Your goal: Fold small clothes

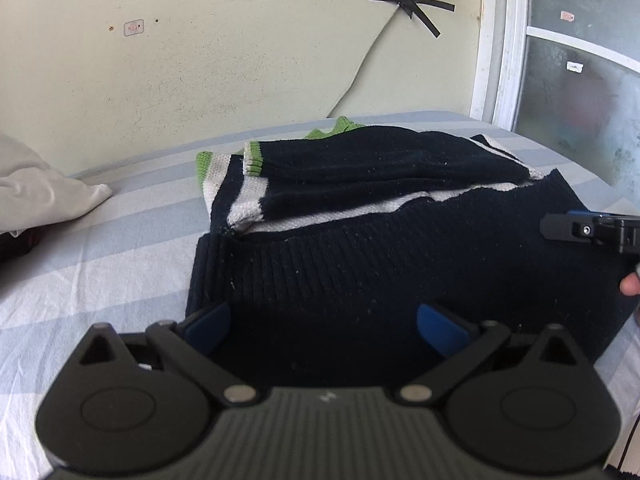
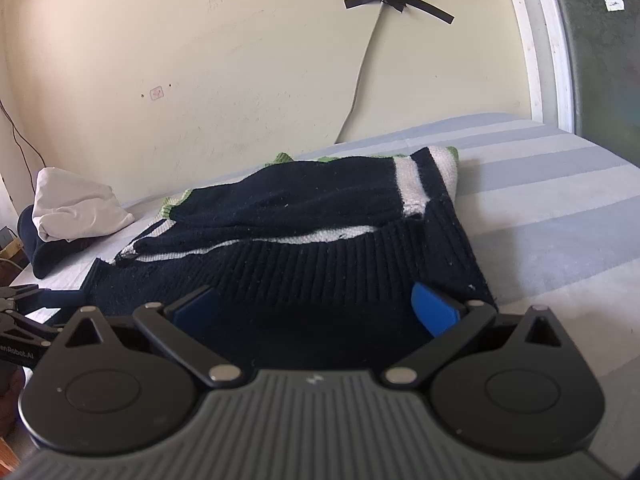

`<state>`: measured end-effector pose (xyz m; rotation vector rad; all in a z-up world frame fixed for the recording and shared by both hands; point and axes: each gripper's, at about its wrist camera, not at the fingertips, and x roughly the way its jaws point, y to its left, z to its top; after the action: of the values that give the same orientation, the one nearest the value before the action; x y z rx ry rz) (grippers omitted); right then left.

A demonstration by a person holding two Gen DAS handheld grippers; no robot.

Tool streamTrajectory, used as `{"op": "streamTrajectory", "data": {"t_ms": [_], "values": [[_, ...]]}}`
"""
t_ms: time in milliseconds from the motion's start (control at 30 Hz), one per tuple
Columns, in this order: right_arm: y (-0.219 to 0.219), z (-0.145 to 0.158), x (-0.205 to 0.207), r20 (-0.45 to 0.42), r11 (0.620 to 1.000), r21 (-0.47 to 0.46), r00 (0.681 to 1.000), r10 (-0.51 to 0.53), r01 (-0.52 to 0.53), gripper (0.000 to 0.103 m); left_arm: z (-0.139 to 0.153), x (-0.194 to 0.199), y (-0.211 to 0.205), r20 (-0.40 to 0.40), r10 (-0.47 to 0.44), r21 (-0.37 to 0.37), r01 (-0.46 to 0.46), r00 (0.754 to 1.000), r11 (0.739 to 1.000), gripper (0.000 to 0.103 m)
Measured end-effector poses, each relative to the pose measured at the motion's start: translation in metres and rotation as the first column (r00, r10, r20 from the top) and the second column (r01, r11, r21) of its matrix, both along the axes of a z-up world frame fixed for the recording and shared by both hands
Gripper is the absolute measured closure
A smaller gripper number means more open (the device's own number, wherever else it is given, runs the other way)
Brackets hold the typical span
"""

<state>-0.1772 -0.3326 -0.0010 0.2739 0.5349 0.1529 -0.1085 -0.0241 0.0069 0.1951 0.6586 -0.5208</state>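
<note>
A navy knitted sweater (image 1: 380, 240) with white stripes and green cuffs lies folded on the bed, its sleeves laid across the body and its ribbed hem folded up toward the middle. My left gripper (image 1: 324, 316) stands open over the sweater's near left part, blue pads wide apart, dark knit below them. My right gripper (image 2: 314, 304) is open over the sweater (image 2: 320, 256) at its near right corner, with nothing pinched. The right gripper (image 1: 560, 228) also shows at the left wrist view's right edge, a fingertip of the person (image 1: 630, 286) under it. The left gripper (image 2: 20, 304) shows at the right wrist view's left edge.
The bed sheet (image 1: 100, 260) is striped light blue and white. A white pillow (image 2: 76, 208) rests on a dark bundle at the far left. A cable (image 2: 360, 72) taped to the wall runs down behind the bed. A window frame (image 1: 496, 60) stands at the right.
</note>
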Motion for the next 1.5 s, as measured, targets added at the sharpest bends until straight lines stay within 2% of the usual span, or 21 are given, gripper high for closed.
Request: {"op": "streamTrajectory", "data": {"t_ms": [167,367,533,733,1500], "values": [[0.005,0.001,0.002,-0.02,0.999,-0.047,1.0,0.017,-0.018,0.0,0.0,-0.002,0.0,0.003,-0.017,0.014,0.017,1.0,1.0,0.0],[-0.002,0.0,0.001,-0.009,1.0,-0.005,1.0,0.018,-0.018,0.0,0.0,-0.002,0.0,0.004,-0.023,0.021,0.023,1.0,1.0,0.0],[-0.001,0.0,-0.001,-0.001,1.0,-0.001,1.0,0.007,-0.007,0.0,0.003,-0.007,0.005,0.014,-0.033,-0.008,0.033,0.999,0.999,0.0],[0.007,0.001,-0.007,0.007,0.999,-0.052,1.0,-0.006,0.007,0.0,0.007,-0.011,0.015,0.039,-0.028,-0.063,0.03,0.999,0.998,0.0],[0.014,-0.001,-0.01,0.01,0.996,-0.077,0.999,-0.035,0.036,0.0,0.006,-0.004,0.016,-0.012,-0.042,-0.079,0.041,0.999,0.996,0.0]]}}
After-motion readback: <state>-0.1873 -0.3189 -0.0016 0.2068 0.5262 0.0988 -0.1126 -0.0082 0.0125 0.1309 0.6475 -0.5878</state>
